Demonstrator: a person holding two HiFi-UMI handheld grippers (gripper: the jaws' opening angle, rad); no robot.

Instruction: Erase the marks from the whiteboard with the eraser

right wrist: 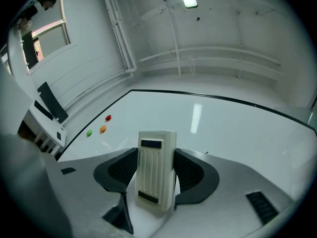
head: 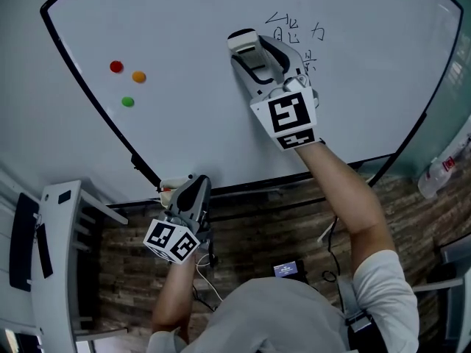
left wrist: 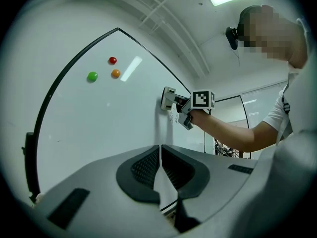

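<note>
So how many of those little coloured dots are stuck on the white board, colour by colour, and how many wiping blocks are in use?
red dot: 1
orange dot: 1
green dot: 1
eraser: 1
Total: 4

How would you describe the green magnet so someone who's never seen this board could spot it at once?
Start at the big black-framed whiteboard. On the side away from the handwriting, three small round magnets sit close together. The green magnet is the lowest of them, below the red magnet and the orange magnet.
</note>
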